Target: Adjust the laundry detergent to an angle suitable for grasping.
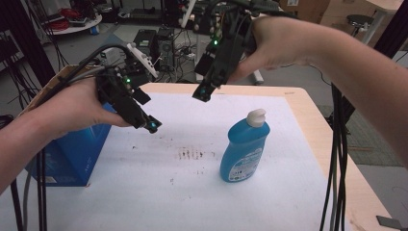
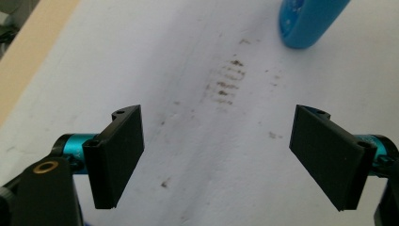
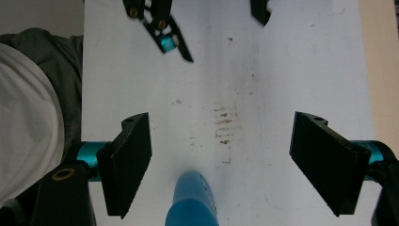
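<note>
A blue dish-soap bottle (image 1: 244, 149) with a white cap stands upright on the white table sheet (image 1: 159, 192), right of the middle. My left gripper (image 1: 150, 124) hovers to the bottle's left, tilted down toward the sheet. In the left gripper view its jaws (image 2: 217, 141) stand wide apart over bare sheet, and the bottle's base (image 2: 308, 21) shows at the top right. My right gripper (image 1: 204, 92) hangs higher, behind and left of the bottle. It is open too (image 3: 221, 141), and the blue bottle (image 3: 193, 200) shows below, between the jaws but well clear of them.
A blue box (image 1: 72, 154) stands at the table's left side, under the left forearm. A smudge of dark marks (image 1: 190, 154) lies mid-sheet. Cables (image 1: 337, 159) hang at the right edge. The wooden table rim (image 1: 317, 125) borders the sheet.
</note>
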